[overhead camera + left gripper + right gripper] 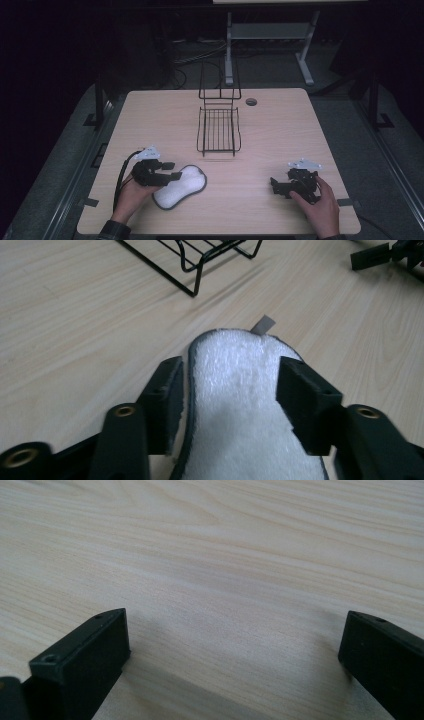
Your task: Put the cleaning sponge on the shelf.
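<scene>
A white fluffy pad with a dark edge lies flat on the wooden table at the front left. My left gripper is over its left end, held by a hand. In the left gripper view the pad runs between the jaws of the left gripper, which stand apart on either side without pressing it. A small grey tag sticks out at the pad's far end. My right gripper rests at the front right. Its jaws are wide open over bare wood.
A black wire rack stands in the middle of the table, its upright back toward the far edge; its front corner lies ahead of the pad. A round cable hole is behind it. A metal frame stands on the dark floor beyond.
</scene>
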Action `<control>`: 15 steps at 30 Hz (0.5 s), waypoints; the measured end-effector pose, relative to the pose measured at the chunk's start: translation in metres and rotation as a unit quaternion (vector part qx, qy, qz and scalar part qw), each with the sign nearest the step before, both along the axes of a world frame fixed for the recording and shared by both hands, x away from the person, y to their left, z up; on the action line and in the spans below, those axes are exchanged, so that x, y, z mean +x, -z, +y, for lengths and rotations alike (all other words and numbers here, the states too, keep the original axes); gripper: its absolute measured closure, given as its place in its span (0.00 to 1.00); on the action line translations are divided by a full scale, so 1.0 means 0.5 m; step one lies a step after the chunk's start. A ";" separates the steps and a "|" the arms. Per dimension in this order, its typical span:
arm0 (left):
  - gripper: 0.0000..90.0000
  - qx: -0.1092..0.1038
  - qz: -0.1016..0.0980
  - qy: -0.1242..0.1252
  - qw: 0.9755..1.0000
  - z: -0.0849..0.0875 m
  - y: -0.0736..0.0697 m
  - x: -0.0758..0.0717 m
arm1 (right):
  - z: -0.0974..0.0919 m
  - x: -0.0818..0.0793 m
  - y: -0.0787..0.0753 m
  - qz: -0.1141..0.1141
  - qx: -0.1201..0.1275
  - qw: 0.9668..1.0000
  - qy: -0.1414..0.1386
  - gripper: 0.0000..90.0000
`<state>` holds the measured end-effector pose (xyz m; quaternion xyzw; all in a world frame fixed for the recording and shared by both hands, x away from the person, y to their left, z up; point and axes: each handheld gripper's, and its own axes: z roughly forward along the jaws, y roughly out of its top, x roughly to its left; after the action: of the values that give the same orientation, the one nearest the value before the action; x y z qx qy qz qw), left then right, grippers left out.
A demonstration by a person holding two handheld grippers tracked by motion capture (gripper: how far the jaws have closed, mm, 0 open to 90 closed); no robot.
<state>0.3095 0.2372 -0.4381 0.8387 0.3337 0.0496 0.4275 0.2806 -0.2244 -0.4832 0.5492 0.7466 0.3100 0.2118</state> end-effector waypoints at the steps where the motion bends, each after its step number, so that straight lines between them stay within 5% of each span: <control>1: 0.42 0.003 0.001 0.002 1.000 -0.001 0.001 -0.002 | 0.000 0.000 0.000 0.000 0.000 1.000 0.000 0.00; 9: 0.15 0.014 0.002 0.008 1.000 -0.011 0.016 -0.011 | 0.000 0.000 0.000 0.000 0.000 1.000 0.000 0.00; 15: 0.14 0.020 -0.001 0.011 1.000 -0.015 0.023 -0.012 | 0.000 0.000 0.000 0.000 0.000 1.000 0.000 0.00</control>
<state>0.3035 0.2298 -0.4494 0.8508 0.3225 0.0527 0.4115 0.2805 -0.2244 -0.4832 0.5493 0.7466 0.3101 0.2116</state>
